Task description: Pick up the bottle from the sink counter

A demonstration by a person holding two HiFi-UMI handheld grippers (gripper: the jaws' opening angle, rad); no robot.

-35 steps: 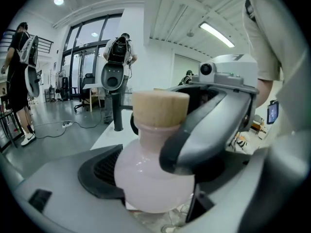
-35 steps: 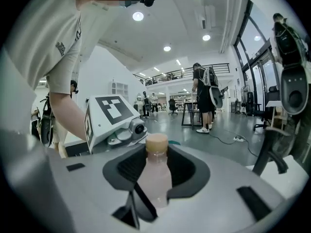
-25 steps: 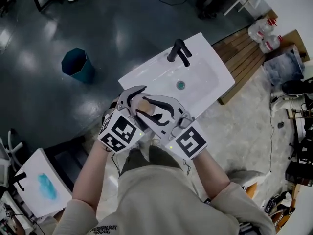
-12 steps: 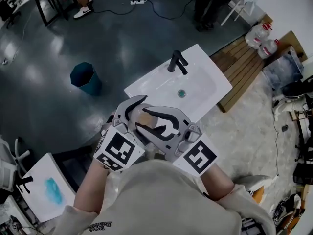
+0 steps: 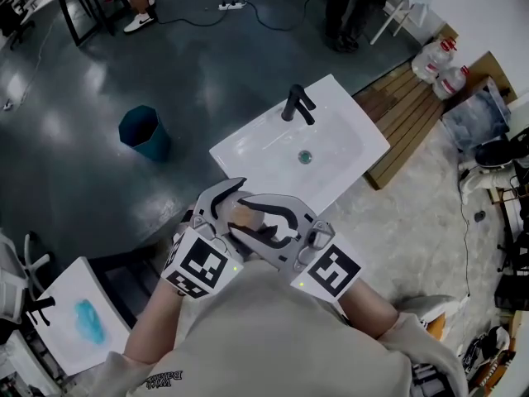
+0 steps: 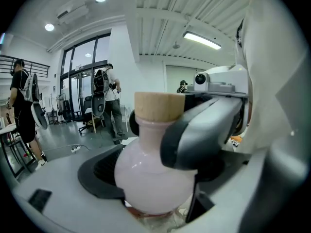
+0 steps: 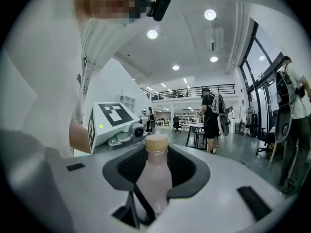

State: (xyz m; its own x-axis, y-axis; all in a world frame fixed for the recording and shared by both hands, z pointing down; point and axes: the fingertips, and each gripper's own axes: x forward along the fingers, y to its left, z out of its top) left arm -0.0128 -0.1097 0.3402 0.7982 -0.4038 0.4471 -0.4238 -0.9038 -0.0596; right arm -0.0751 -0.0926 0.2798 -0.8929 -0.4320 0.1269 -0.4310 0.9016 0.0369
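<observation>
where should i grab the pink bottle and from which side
Probably the smooth pink body of the bottle, below the tan cap, from opposite sides. It stands upright and bulges there, so the left tool and right tool cup it.

Head view looks down; both gripper views closely share bottle [image 6: 150,178].

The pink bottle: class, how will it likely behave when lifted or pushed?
The bottle looks glossy and round-bellied, so probably slippery and apt to roll if tipped. Its sheen hints at glass or ceramic, so possibly fragile.
</observation>
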